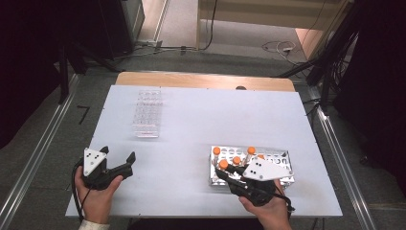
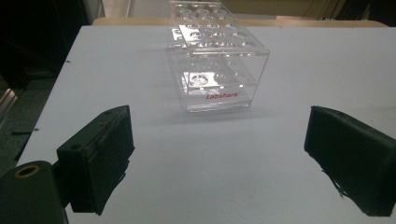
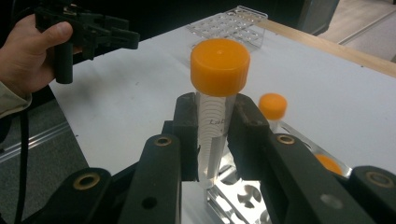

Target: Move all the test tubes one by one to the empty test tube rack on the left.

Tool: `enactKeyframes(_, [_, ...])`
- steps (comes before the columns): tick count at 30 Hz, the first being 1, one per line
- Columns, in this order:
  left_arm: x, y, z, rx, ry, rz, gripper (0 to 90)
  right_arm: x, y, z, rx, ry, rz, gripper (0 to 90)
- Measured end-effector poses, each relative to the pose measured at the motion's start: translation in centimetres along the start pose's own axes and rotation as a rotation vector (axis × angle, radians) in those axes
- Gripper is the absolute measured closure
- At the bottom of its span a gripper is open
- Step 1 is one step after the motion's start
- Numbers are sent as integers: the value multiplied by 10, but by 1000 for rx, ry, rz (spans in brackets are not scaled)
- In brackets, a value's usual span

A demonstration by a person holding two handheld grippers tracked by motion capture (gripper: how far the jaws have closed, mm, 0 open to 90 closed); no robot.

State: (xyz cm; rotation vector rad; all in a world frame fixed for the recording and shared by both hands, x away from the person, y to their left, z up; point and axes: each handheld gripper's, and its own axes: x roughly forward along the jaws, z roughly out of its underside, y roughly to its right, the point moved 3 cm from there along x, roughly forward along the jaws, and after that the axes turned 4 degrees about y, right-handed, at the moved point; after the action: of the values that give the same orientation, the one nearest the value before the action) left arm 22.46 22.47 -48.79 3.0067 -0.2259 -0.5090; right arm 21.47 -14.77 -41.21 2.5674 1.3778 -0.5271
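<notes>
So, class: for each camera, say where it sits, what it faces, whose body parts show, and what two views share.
High view: above the table, looking down; both hands with left gripper and right gripper.
Left gripper view: along open jaws toward the clear rack.
Right gripper view: jaws clamp an orange-capped tube; the other hand beyond.
Shared: the clear rack.

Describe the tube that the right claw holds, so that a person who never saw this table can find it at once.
Look at the metal rack near the front right of the white table. Among the orange-capped tubes there, the held tube stands upright, clamped between the right claw's two black jaws. Its neighbours sit in the rack with nothing gripping them.
</notes>
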Motion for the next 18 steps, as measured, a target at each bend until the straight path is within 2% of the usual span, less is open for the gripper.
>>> enactKeyframes(7, [-1,5,-4,-3,-2,28,80,21,-9,-4,-21,-17,-30,720])
enactKeyframes(11, [-2,10,-7,-2,3,52,80,44,-17,-5,-37,-39,-48,720])
enactKeyframes(13, [-3,14,-9,-2,5,64,81,49,-19,-5,-39,-44,-54,720])
enactKeyframes(17, [-6,20,-13,1,15,93,81,70,-24,-6,-46,-67,-50,721])
enactKeyframes(18, [-7,22,-14,3,17,101,81,79,-27,-6,-54,-80,-43,720])
